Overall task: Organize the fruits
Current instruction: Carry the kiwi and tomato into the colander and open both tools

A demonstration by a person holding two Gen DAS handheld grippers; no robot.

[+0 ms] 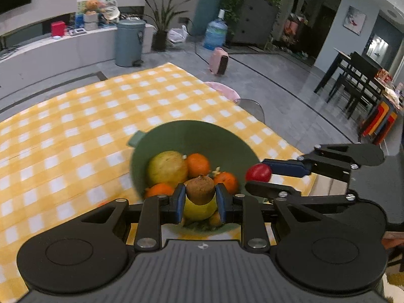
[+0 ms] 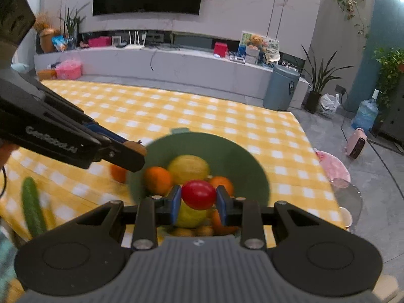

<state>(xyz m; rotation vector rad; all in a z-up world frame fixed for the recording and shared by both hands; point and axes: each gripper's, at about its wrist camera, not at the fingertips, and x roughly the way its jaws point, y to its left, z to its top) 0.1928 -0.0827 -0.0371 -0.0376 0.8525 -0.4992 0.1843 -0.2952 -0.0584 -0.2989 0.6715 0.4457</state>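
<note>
Both tongs are loaded over the green bowl [image 1: 222, 139]: left tongs [image 1: 200, 203] pinch a brown kiwi [image 1: 200, 189], right tongs [image 2: 198, 203] pinch a red fruit [image 2: 198, 194], probably a plum. Lower each right down to the oranges [image 1: 198, 164] just ahead, then let go gently so nothing bounces onto the tabletop [image 1: 75, 126].

The left gripper [image 1: 200, 202] is matte black, with blue pads [image 1: 179, 203] on its fingers, two round discs on its body, silver screws at the linkage joints and a grey ribbed panel bearing a small round emblem. The right gripper [image 2: 198, 203] has the same build. Seen from the right wrist camera, the left gripper's side carries pale lettering, "GenRobot.AI".
</note>
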